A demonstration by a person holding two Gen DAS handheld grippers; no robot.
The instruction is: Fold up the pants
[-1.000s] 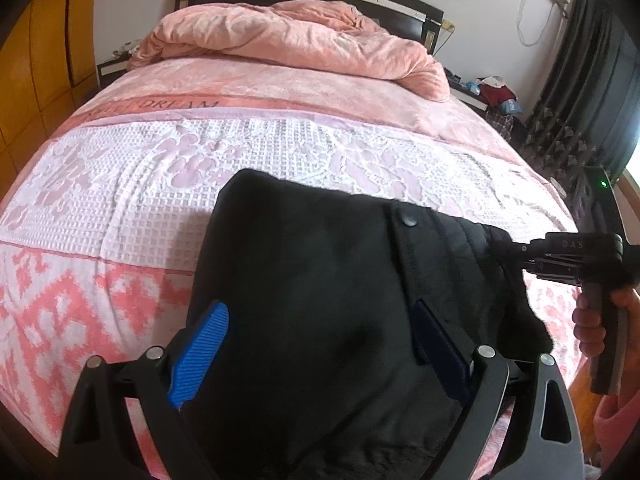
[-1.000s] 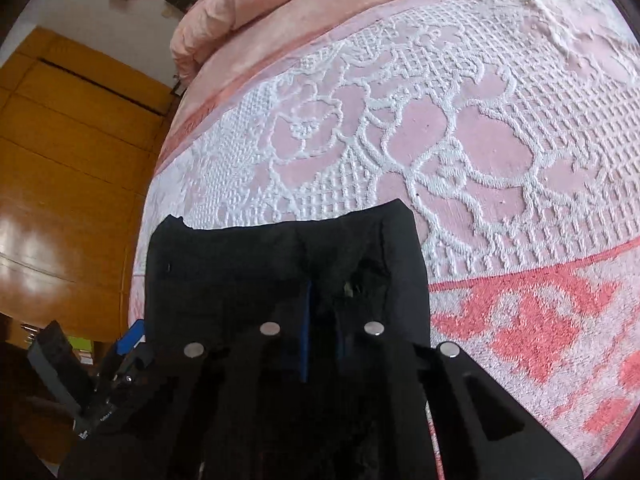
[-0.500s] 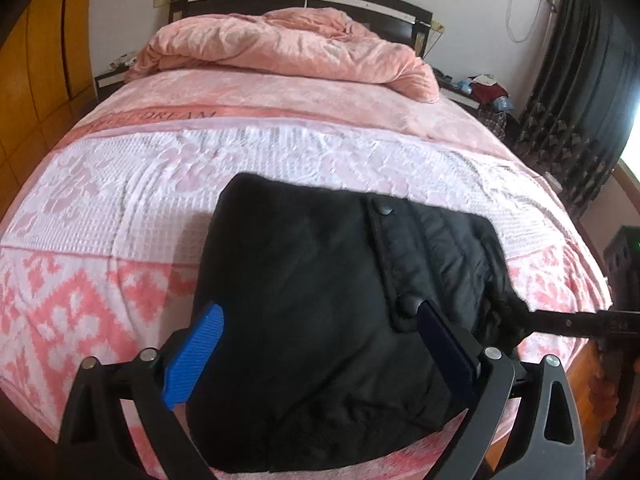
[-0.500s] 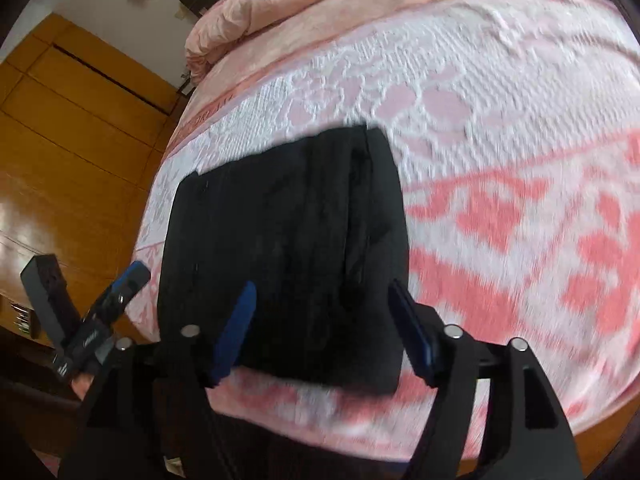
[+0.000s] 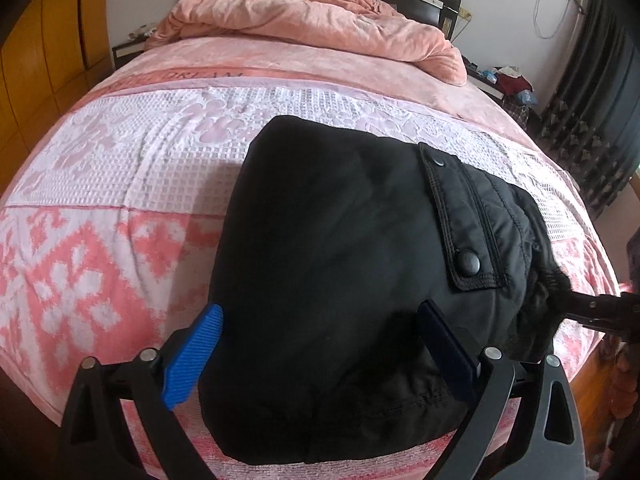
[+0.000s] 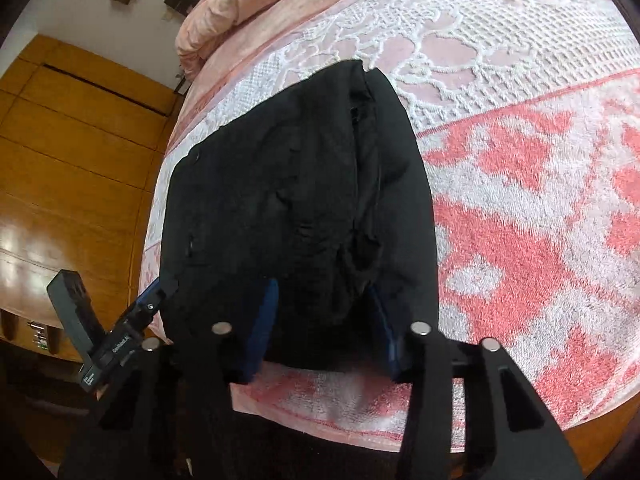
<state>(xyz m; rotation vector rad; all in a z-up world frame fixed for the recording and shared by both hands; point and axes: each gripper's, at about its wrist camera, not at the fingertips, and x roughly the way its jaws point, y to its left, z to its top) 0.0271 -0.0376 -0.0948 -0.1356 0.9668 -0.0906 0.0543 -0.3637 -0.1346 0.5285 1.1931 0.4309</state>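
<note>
Black padded pants (image 5: pixel 340 248), folded into thick rounded bundle, on bed (image 5: pixel 120 184) with knobbly pink-white cover. Left gripper (image 5: pixel 316 344) jaws spread wide, released. Right gripper (image 6: pixel 324 320) jaws closing around bundle edge, not yet pinching.

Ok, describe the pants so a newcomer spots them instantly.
Start at the bed with its pink and white patterned cover. Near its foot edge lies a folded black bundle, the pants. It is the only dark item there, with a snap-buttoned pocket flap on top.

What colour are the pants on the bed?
Black, plain, with no pattern. The pants show best in the left wrist view.
</note>
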